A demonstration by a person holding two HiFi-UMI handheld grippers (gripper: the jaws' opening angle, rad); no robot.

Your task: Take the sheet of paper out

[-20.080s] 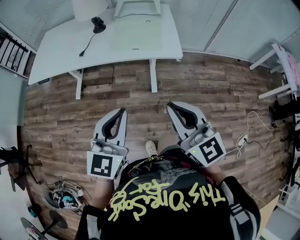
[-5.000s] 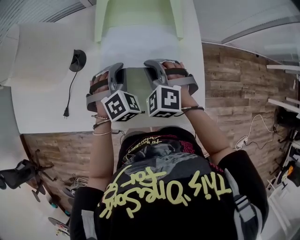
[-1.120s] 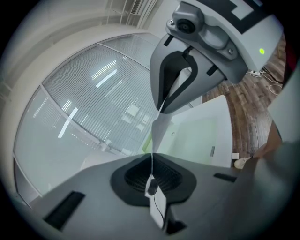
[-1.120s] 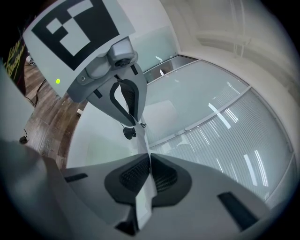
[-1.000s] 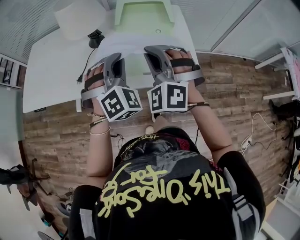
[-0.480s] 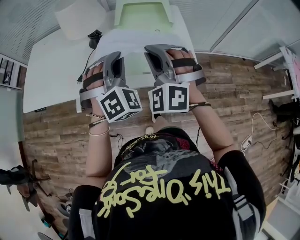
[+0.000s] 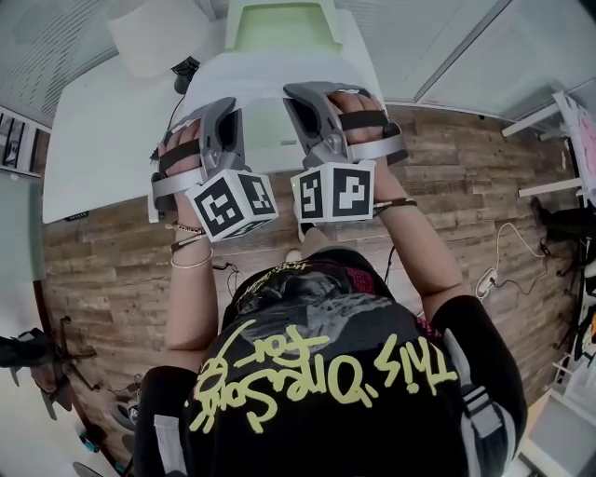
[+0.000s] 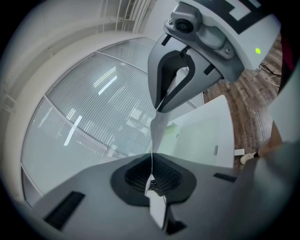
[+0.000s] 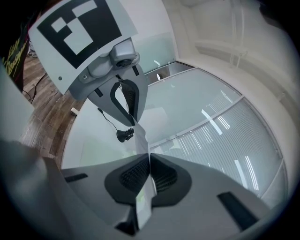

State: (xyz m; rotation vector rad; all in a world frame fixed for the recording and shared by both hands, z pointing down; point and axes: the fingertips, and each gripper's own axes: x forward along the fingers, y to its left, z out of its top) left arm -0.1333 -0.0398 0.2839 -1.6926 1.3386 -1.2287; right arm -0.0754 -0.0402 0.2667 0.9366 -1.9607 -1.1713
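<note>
A white sheet of paper [image 7: 270, 70] hangs stretched between my two grippers above the white table [image 7: 102, 140]. My left gripper [image 7: 223, 110] is shut on the sheet's left edge. My right gripper [image 7: 303, 95] is shut on its right edge. In the left gripper view the sheet [image 8: 157, 131] shows edge-on, running from my left gripper [image 8: 151, 180] up into the jaws of the right gripper [image 8: 161, 107] opposite. The right gripper view shows the sheet [image 9: 140, 140] pinched in my right gripper [image 9: 149, 176] and reaching across to the left gripper [image 9: 132, 121].
A pale green frame [image 7: 284, 23] stands at the table's far edge. A small black device with a cable [image 7: 183, 70] and a white round object [image 7: 154, 37] sit on the table's left part. Wooden floor [image 7: 466, 168] lies to the right, with a cable [image 7: 489, 275].
Both grippers stay shut on the sheet and keep almost the same place over the table; the picture has only shifted a little.
</note>
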